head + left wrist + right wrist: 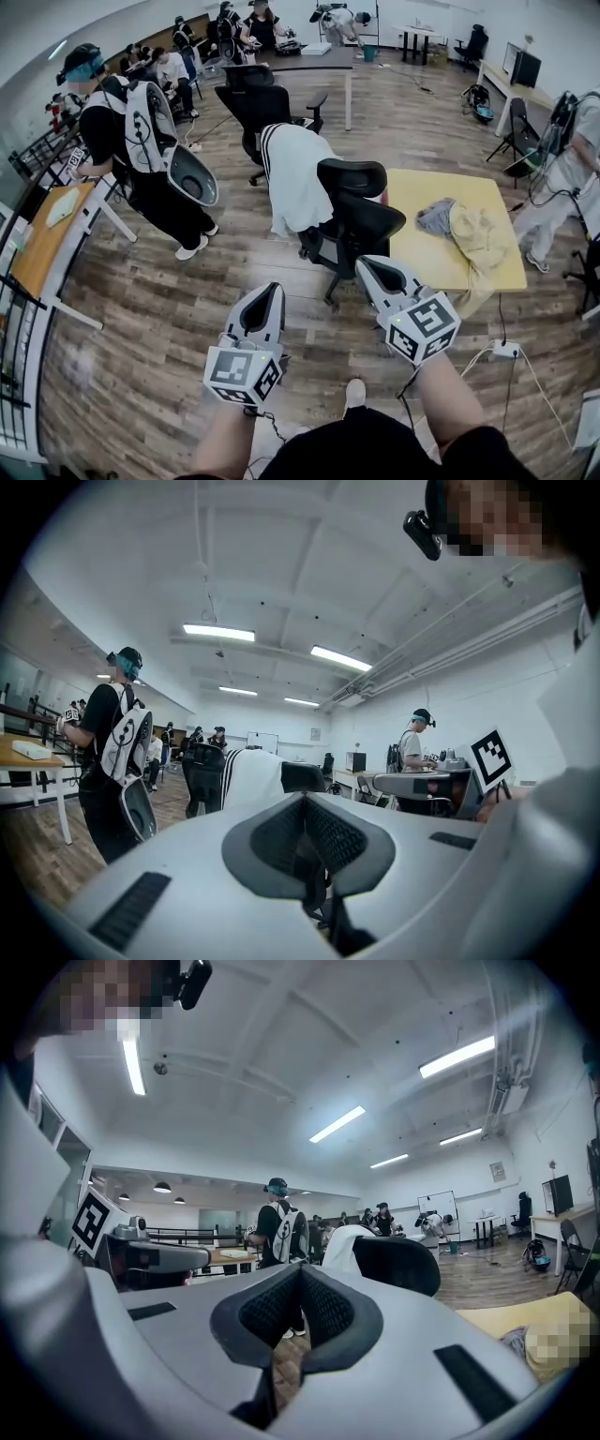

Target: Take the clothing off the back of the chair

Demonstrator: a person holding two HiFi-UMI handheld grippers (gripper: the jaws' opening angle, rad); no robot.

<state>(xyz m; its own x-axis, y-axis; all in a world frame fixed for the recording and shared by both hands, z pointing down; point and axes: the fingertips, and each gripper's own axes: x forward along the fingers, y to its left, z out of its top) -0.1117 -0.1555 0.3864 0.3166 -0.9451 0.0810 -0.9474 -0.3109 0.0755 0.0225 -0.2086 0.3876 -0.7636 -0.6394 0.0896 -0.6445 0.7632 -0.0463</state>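
A white garment with black stripes (292, 178) hangs over the back of a black office chair (356, 225) in the middle of the head view. Both grippers are held level, short of the chair and pointing toward it. My left gripper (272, 291) is shut with nothing between its jaws. My right gripper (368, 264) is also shut and empty, close to the chair's seat. From the left gripper (305, 799) the garment (246, 775) and the chair's headrest (302, 776) show ahead. From the right gripper (300, 1274) the garment (339, 1244) hangs behind the chair back (401, 1265).
A yellow table (412, 202) to the chair's right bears a heap of clothes (469, 232). A person with a backpack (141, 141) stands at the left beside an orange table (42, 248). Another black chair (267, 108) is behind. A power strip (506, 350) lies on the floor.
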